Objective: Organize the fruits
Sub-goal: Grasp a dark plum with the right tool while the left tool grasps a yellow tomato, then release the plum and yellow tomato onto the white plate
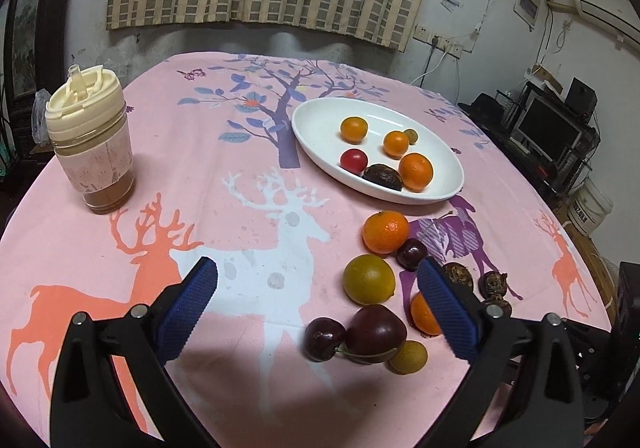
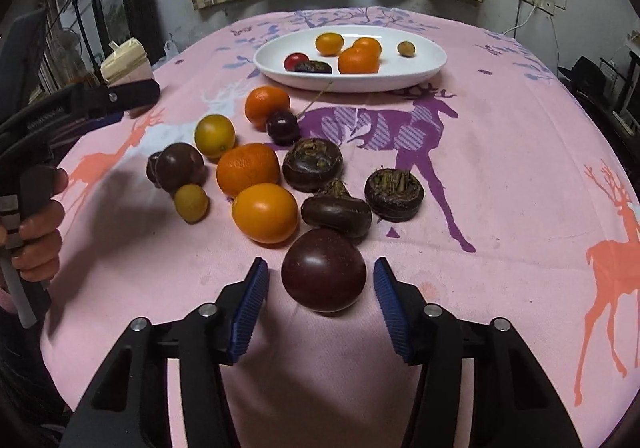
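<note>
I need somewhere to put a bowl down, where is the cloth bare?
Bare cloth lies between the lidded cup and the white plate, over the white deer print. The right edge past the purple deer is free. The loose fruit cluster before the plate is crowded.

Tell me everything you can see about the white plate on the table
The white plate is a shallow oval dish, glossy like glazed ceramic, lying flat on the pink tablecloth at the far side of the table. It holds three oranges, one red fruit, a dark brown piece and a small yellowish-brown fruit near its right side. More fruit lies loose on the cloth nearby. Neither pair of tongs touches it.
</note>
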The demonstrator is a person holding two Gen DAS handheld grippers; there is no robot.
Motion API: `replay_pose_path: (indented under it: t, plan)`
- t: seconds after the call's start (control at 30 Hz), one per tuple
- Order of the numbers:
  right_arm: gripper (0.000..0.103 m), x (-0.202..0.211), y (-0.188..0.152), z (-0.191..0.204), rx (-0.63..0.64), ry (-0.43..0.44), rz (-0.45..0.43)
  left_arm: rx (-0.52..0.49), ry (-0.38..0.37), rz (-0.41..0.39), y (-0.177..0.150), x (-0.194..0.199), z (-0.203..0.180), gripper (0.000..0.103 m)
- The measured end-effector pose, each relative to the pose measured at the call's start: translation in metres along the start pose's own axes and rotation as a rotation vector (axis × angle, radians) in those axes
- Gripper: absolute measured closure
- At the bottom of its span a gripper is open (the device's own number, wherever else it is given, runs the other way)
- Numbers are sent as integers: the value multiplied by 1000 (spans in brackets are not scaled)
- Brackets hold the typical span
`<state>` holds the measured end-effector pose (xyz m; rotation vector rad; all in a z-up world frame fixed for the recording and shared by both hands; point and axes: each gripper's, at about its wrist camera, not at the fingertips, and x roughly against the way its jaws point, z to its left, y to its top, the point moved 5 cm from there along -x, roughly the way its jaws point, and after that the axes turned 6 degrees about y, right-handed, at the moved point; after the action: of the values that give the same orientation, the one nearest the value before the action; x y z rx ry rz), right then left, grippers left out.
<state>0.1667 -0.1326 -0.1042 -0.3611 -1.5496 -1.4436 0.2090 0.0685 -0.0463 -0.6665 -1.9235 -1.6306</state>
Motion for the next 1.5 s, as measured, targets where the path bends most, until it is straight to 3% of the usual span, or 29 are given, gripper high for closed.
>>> replay_pose_path:
  t: [0.07,0.13,0.23,0.3,0.4,0.43,0.5,0.57,0.73,0.93,1.23,1.33,1.37,1.5]
  plan:
    - [53,-1,0,0,-1,-5,4,-5,4,-1,0,1,-1,5]
    - [61,-1,-1,-2,-10,-9,1,-6,6,3,0,0,-1,5]
    - [65,1,-1,-8,-54,51,-18,-6,-6,15,-2,-1,-2,5]
    - [65,6,1,-15,-106,103,-49,-20,-44,27,-5,0,-7,5]
    - [65,17,2,-32,-209,198,-126,-74,-184,59,-17,7,-28,7]
    - [65,19,2,-38,-244,219,-145,-108,-242,70,-24,11,-41,10]
    - [65,20,2,-48,-300,253,-161,-174,-312,98,-37,14,-63,35]
    - [65,19,3,-55,-343,287,-167,-255,-359,142,-53,13,-88,48]
    - [65,21,4,-50,-321,297,-182,-374,-289,173,-72,1,-118,51]
    - [65,22,4,-55,-336,329,-188,-380,-245,213,-70,-14,-126,53]
    - [65,24,4,-56,-339,350,-198,-455,-208,200,-67,-26,-149,54]
    - [65,24,4,-56,-339,352,-198,-449,-207,199,-66,-28,-148,59]
    - [65,24,4,-56,-340,352,-198,-444,-201,200,-65,-29,-147,66]
    - [65,24,3,-56,-345,350,-197,-415,-220,212,-64,-30,-142,66]
